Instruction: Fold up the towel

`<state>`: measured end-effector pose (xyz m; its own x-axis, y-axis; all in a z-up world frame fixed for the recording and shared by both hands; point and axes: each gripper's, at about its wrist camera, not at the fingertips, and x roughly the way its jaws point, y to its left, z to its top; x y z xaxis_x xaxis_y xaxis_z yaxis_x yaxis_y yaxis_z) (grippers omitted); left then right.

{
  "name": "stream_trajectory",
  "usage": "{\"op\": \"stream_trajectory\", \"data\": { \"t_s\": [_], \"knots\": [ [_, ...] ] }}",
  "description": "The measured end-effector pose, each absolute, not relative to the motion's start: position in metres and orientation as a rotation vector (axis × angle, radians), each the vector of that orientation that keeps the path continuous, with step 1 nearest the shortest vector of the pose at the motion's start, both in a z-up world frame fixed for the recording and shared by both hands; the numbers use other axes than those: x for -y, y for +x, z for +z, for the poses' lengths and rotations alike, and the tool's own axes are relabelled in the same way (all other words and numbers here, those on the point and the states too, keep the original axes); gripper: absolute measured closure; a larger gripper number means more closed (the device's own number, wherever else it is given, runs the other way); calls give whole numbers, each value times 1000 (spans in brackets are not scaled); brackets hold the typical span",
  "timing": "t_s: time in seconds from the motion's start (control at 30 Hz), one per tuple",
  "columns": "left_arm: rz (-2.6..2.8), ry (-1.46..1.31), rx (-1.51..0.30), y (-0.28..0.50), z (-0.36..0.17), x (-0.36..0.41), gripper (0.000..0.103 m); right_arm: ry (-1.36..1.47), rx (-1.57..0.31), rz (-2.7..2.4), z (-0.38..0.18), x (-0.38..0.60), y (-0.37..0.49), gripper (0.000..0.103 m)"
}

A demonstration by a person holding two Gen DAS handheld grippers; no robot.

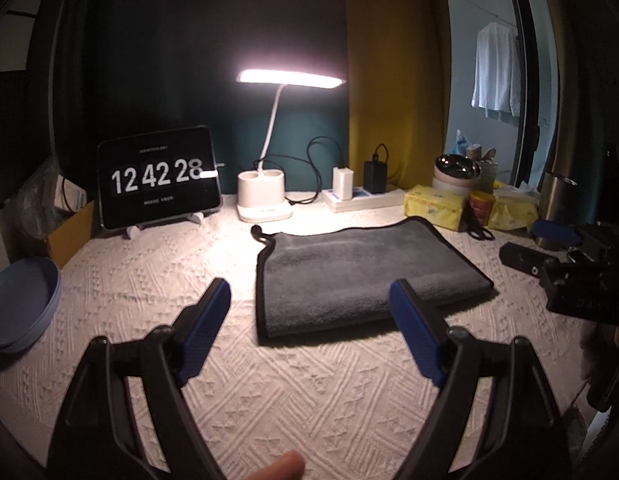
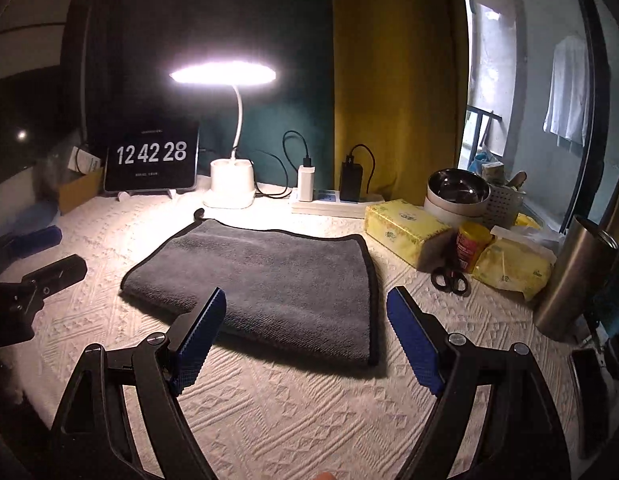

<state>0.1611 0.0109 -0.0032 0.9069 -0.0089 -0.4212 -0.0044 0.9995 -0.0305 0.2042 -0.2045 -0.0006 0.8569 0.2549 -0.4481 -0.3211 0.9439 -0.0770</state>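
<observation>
While a white desk lamp (image 1: 265, 184) glows at the back, the scene reads:

Towel: a grey microfibre towel with black edging (image 1: 361, 276) lies folded flat on the cream textured tablecloth (image 1: 157, 280), centre of the table.

Left gripper: black frame, blue ribbed pads (image 1: 309, 300), jaws spread wide, holding nothing, hovering low at the towel's near-left corner.

Right gripper: same build (image 2: 305, 308), jaws wide apart and empty, poised over the towel's near edge.

Hands: a fingertip, probably a thumb (image 1: 285, 466), shows blurred at the bottom edge.

Clock: a black tablet (image 2: 151, 158) reads 12 42 28.
</observation>
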Motion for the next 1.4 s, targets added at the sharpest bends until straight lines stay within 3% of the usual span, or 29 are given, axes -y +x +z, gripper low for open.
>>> {"op": "stream_trajectory", "data": {
  "t_s": [0.8, 1.23, 1.4],
  "knots": [
    [15, -62, -329, 69, -24, 9, 20, -80, -343, 322, -38, 218, 98, 18],
    [9, -10, -193, 9, -19, 22, 19, -45, -244, 250, -27, 218, 46, 18],
    [-2, -12, -138, -10, -20, 22, 13, -38, -182, 256, -22, 218, 22, 18]
  ]
}}
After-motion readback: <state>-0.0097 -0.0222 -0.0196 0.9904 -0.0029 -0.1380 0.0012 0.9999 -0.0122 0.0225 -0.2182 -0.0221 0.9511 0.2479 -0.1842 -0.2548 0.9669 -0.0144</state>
